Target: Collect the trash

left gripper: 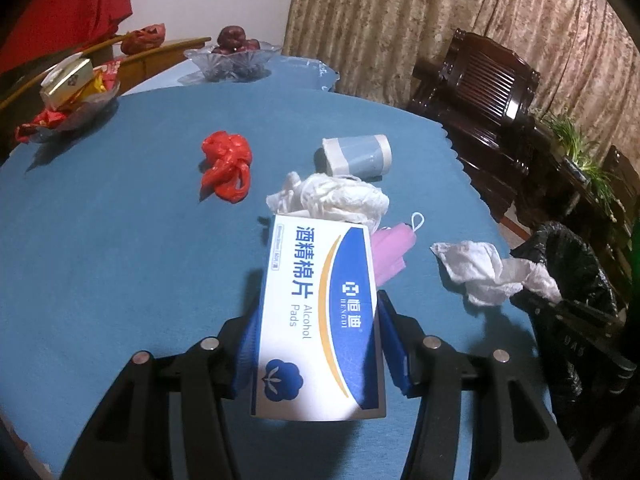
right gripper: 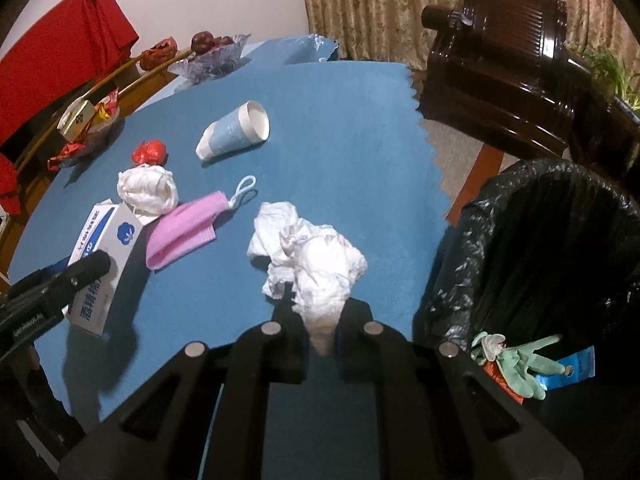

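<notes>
The left gripper [left gripper: 316, 344] is clamping the alcohol-pad box [left gripper: 320, 312] by its long sides above the table [left gripper: 120, 260], beside the bin [right gripper: 560, 240]; the card looks light and crushable. The right gripper [right gripper: 322, 336] is pinching soft crumpled tissue [right gripper: 316, 264] (limp, featherweight).

I see open blue tabletop [right gripper: 340, 128] toward the black-lined bin [right gripper: 560, 240] (right edge); cup [right gripper: 234, 130], mask [right gripper: 184, 232], white bag [right gripper: 148, 192] crowd the left.
</notes>
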Action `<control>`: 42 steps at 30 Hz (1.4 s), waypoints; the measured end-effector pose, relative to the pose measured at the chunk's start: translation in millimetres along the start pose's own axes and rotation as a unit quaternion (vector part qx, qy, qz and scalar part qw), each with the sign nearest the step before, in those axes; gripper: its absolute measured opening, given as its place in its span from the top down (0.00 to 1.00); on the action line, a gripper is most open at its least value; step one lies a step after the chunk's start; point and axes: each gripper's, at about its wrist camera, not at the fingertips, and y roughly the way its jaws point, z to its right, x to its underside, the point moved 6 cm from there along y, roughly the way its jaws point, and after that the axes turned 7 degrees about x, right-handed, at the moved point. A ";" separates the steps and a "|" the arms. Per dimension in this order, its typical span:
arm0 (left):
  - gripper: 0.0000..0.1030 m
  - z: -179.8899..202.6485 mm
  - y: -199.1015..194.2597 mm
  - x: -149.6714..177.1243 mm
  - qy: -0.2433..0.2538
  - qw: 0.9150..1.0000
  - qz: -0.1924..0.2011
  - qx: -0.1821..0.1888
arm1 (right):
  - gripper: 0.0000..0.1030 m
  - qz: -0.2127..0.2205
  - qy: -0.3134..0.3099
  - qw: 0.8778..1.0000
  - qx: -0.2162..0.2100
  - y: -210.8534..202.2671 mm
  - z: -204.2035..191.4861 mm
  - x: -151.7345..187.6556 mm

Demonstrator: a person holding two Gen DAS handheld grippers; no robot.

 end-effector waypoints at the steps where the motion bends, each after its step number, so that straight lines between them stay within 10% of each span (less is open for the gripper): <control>1: 0.48 0.9 -4.7 -1.8 -0.002 1.000 0.007 0.006 | 0.91 0.003 0.001 1.000 -0.003 -0.9 -0.5 -0.9; 42: 0.48 73.5 -24.9 -26.2 0.055 0.997 0.037 0.027 | 0.91 0.095 0.030 0.995 -0.014 -92.4 47.0 -29.4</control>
